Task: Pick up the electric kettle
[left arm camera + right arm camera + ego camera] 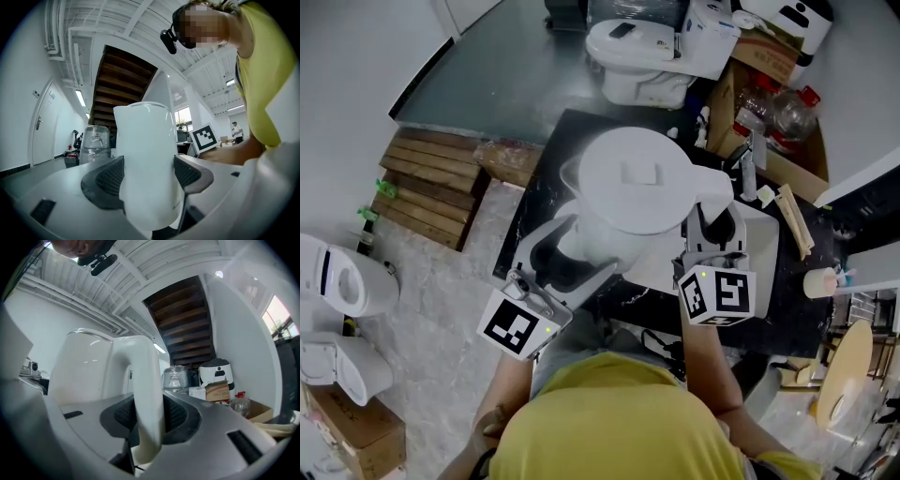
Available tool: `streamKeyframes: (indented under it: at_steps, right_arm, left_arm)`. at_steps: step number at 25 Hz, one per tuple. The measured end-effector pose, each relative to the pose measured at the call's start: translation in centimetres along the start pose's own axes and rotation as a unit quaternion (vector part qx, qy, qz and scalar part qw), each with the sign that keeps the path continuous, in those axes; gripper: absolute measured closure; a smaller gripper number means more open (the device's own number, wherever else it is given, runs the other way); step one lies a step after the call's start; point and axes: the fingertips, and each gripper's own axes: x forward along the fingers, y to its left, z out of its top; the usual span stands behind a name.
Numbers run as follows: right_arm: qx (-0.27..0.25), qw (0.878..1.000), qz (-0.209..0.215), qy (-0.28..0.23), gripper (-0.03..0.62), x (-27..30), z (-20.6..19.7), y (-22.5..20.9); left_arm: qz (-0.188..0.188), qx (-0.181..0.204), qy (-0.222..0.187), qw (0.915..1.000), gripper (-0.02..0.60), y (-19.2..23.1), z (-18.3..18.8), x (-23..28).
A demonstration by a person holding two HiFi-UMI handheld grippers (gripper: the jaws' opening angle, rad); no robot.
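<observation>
The white electric kettle (633,187) hangs above the black table (536,192), held between both grippers. My left gripper (572,248) is shut on the kettle's body at the spout side; in the left gripper view the white wall (145,154) fills the gap between the dark pads (105,180). My right gripper (712,230) is shut on the kettle's handle; in the right gripper view the curved white handle (147,390) sits pinched between the pads (176,416), with the kettle body (84,366) to the left. The kettle's base is hidden.
A white rice cooker (642,56) stands beyond the table. A cardboard box with bottles (769,103) is at the far right, a wooden stick (794,220) and a small cup (820,281) on the table's right. A wooden pallet (431,187) lies on the floor left.
</observation>
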Motion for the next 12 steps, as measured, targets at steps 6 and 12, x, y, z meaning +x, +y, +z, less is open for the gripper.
streamKeyframes:
  at_steps: [6,12]
  right_arm:
    - [0.014,0.999,-0.029,-0.002,0.473,-1.9,0.1,-2.6]
    - [0.029,0.999,-0.042,-0.008,0.473,-3.2,0.3,-4.4]
  left_arm:
    - [-0.033,0.002,-0.006,0.9994,0.241,-2.0,0.5,1.5]
    - [-0.044,-0.007,-0.010,0.9990,0.241,-3.1,1.1,2.2]
